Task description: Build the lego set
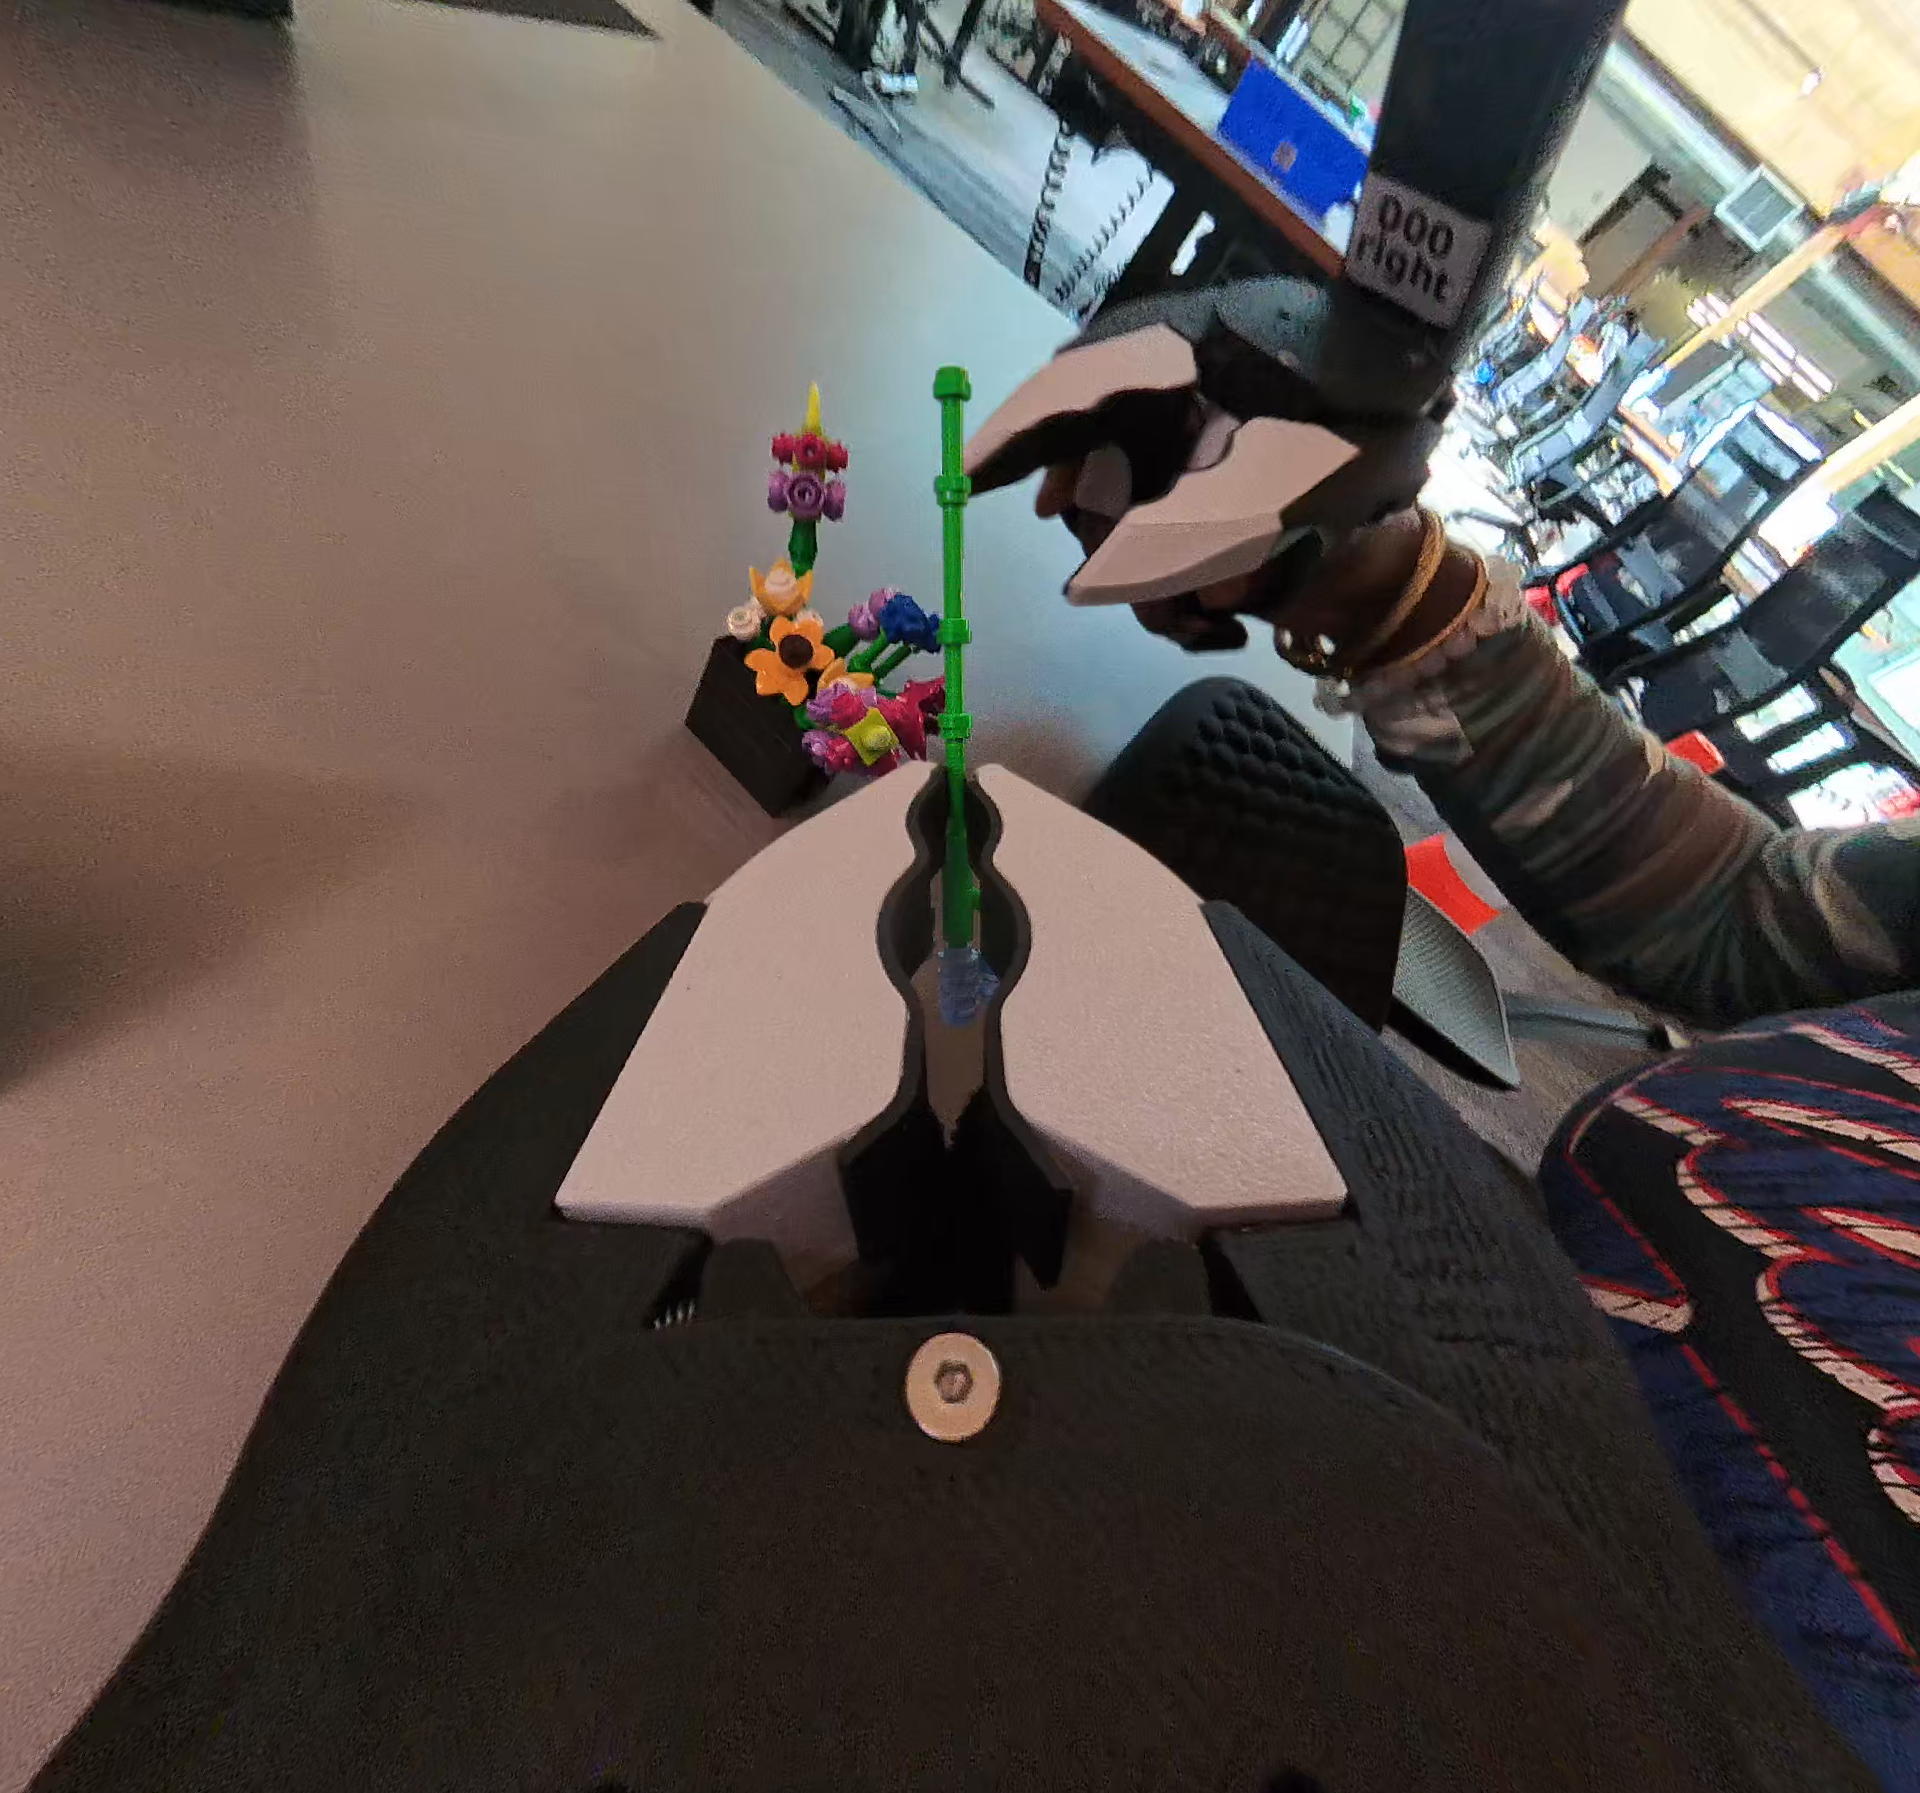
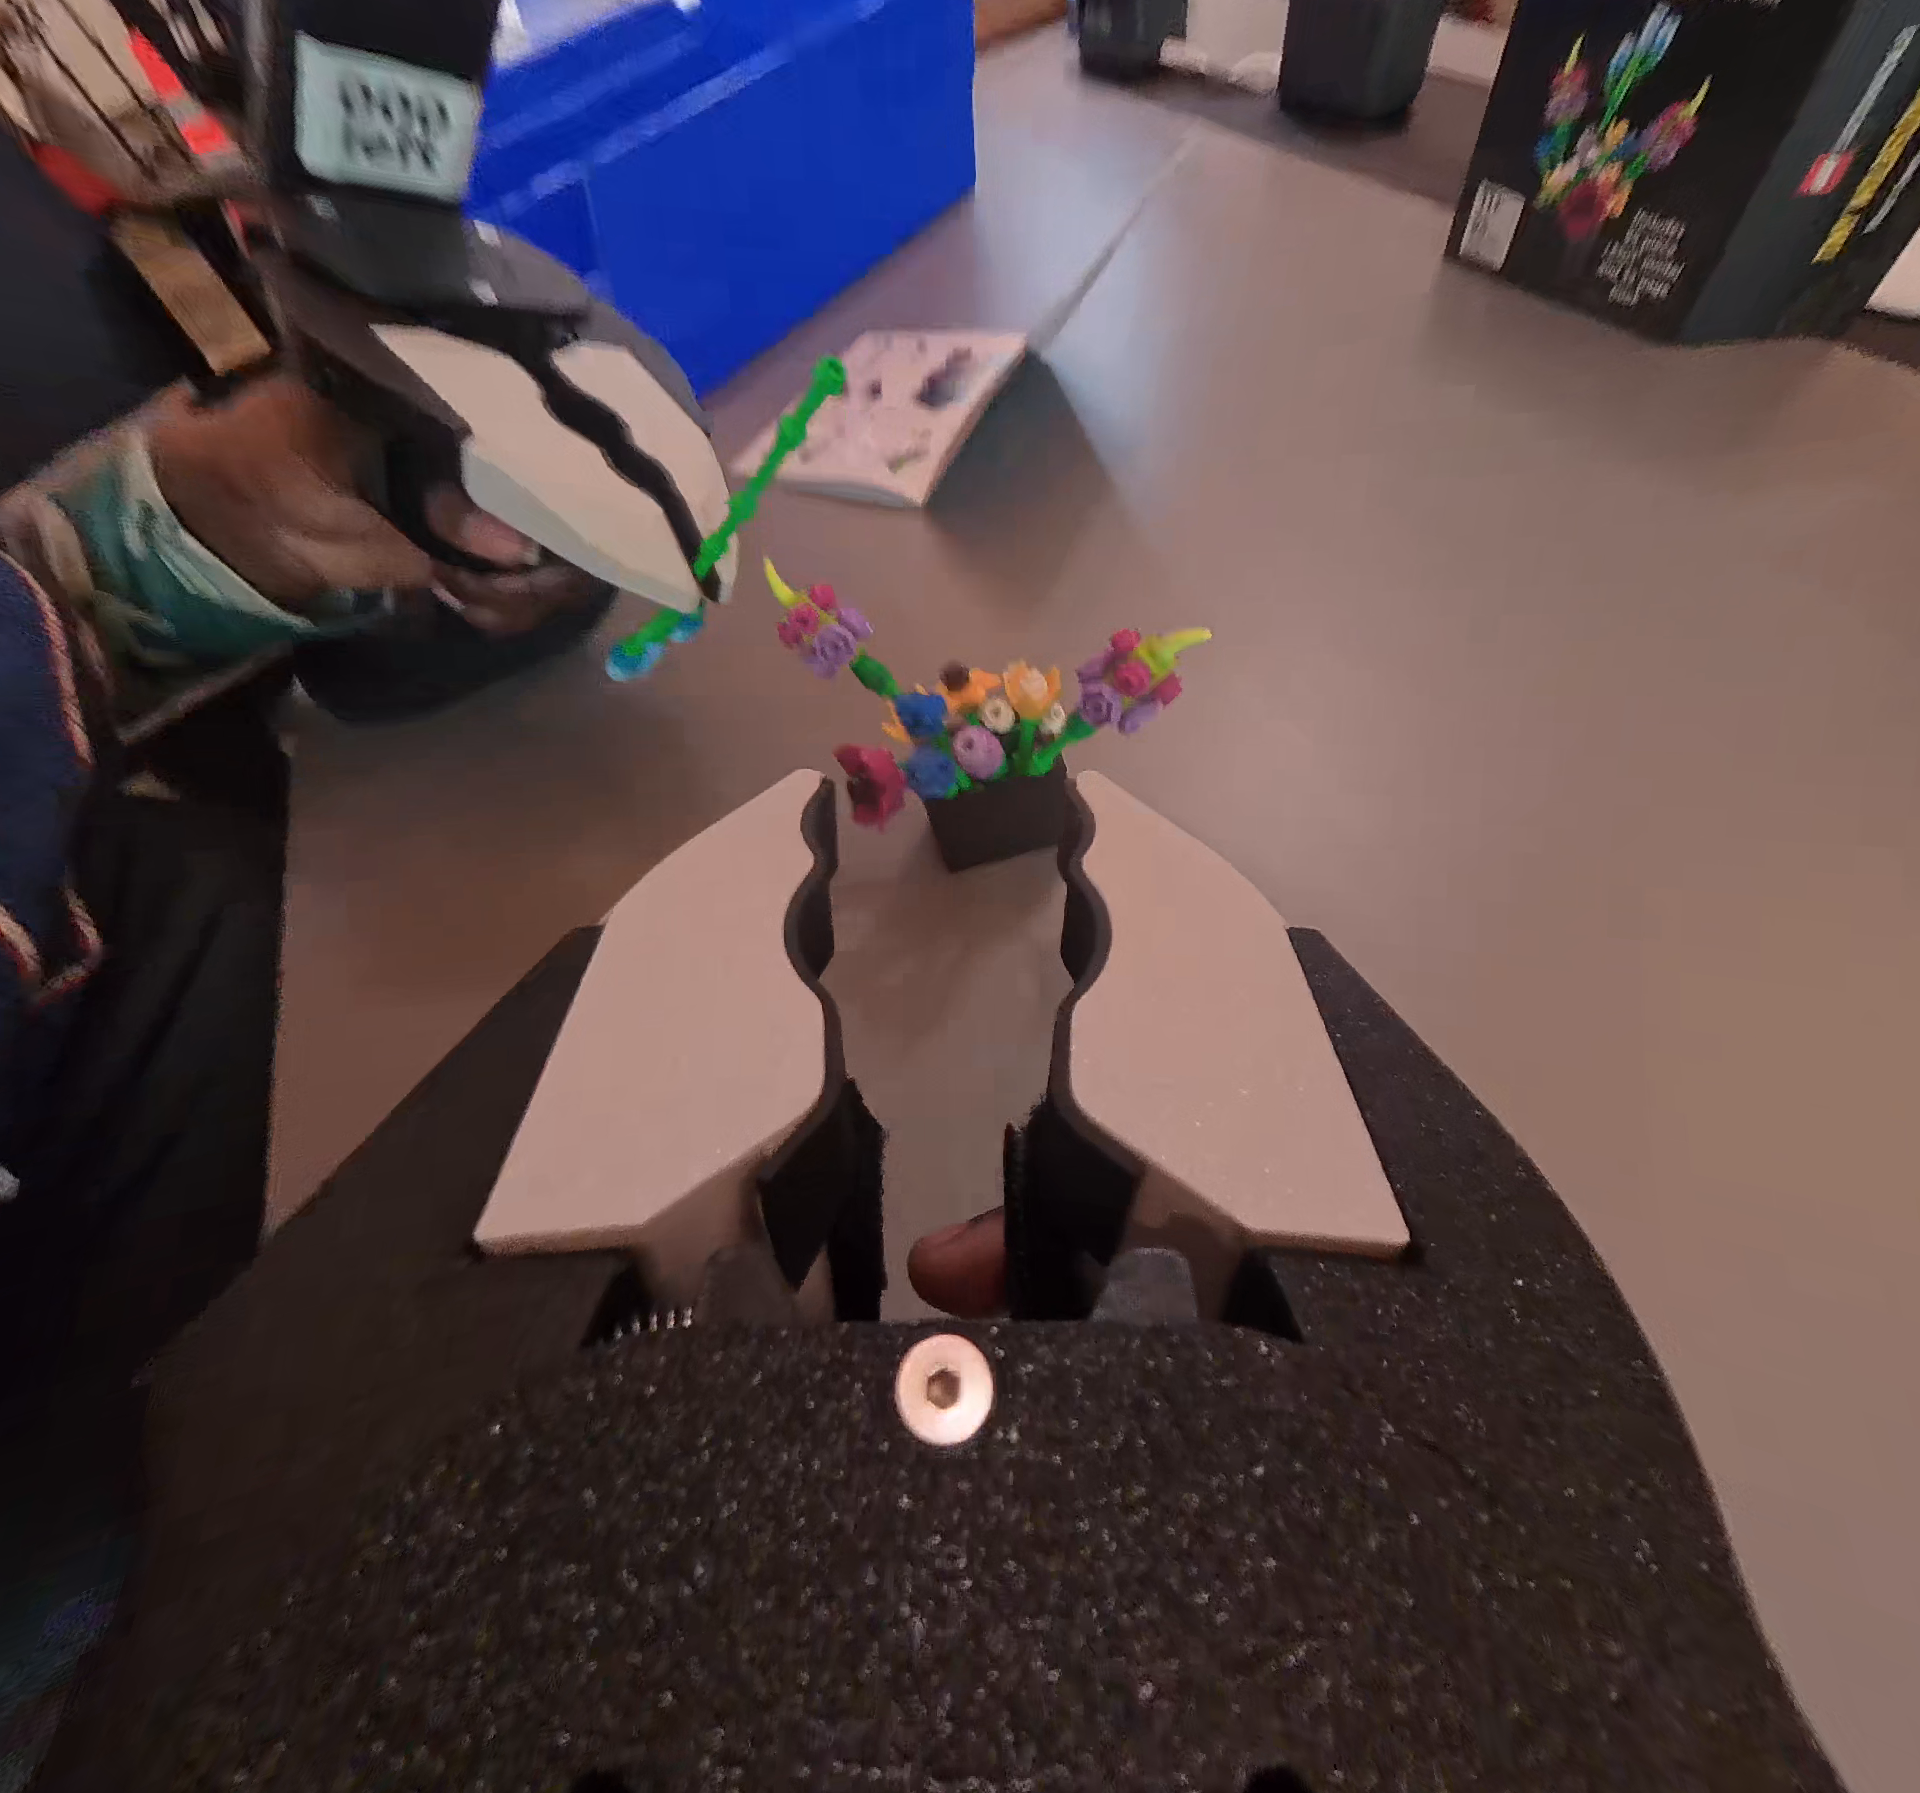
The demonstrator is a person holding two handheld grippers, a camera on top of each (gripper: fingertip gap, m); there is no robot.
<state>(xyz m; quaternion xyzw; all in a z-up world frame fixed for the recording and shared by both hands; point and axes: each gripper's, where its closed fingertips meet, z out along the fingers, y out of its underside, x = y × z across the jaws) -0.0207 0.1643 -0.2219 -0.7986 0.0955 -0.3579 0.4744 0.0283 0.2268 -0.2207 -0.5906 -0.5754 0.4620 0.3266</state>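
Note:
My left gripper (image 1: 954, 779) is shut on a long green lego stem (image 1: 952, 600) with a pale blue piece at its lower end; the stem sticks out past the fingertips. It also shows in the right wrist view (image 2: 774, 470), held by the left gripper (image 2: 717, 585) at the left. A lego flower bouquet (image 1: 831, 663) in a black pot stands on the table; in the right wrist view the bouquet (image 2: 987, 715) is just beyond my right gripper (image 2: 951, 787), which is open and empty. In the left wrist view the right gripper (image 1: 1023, 533) hovers open beside the stem's upper part.
The grey table (image 2: 1455, 704) holds an open instruction booklet (image 2: 904, 413) behind the bouquet and the black lego set box (image 2: 1683, 102) at the far right. A blue bin (image 2: 748, 143) stands at the back left. A black chair back (image 1: 1247, 808) sits by the table edge.

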